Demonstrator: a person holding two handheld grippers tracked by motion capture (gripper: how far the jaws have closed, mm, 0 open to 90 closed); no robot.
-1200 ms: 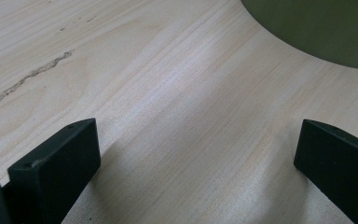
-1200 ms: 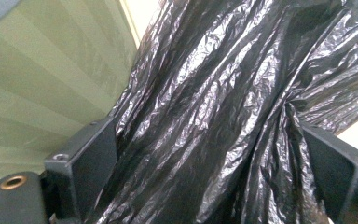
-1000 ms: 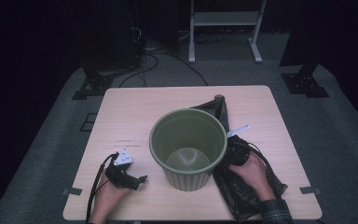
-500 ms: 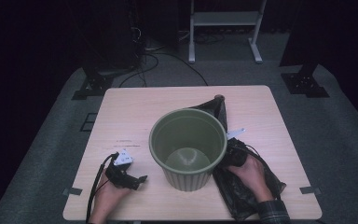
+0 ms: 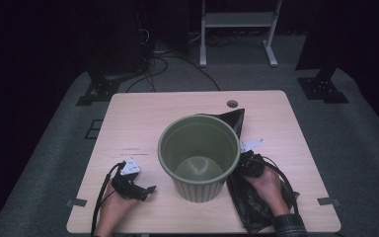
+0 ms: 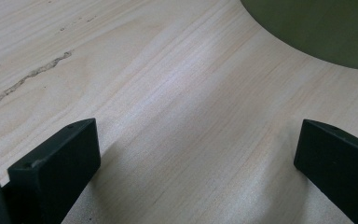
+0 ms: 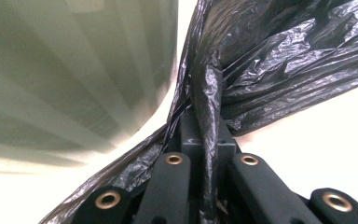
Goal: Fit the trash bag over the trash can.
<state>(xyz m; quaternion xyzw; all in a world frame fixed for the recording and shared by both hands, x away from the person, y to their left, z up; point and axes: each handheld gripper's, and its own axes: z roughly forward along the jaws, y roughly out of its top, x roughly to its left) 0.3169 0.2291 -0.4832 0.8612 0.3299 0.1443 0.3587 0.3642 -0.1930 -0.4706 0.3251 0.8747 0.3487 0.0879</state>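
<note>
The right hand-held gripper (image 7: 205,135) has just been closing and its jaws now stand pinched together on a bunched fold of the black plastic bag (image 7: 279,60) — in the right gripper view the film runs up between the two jaws in a tight pleat and fans out above them. In the high view this hand-held gripper (image 5: 250,167) sits just beside the right wall of the green bin (image 5: 199,154), with the bag (image 5: 256,207) spread under the hand on the surface (image 5: 143,118) and one dark corner of it showing behind the bin's far rim.

The left hand-held gripper (image 6: 196,154) has its jaws set wide apart with nothing between them — only bare wood shows there. In the high view it (image 5: 134,187) lies near the front left of the surface, well apart from the bag, with the bin between the two.

Much of the bag is hidden behind the bin and under the right hand, so its full outline cannot be made out. The right gripper view shows the bin (image 7: 74,70) blurred. The near edge of the bag is cut off at the bottom of the high view.

The bin stands upright near the middle of the surface, its mouth open; its pale floor looks bare.
</note>
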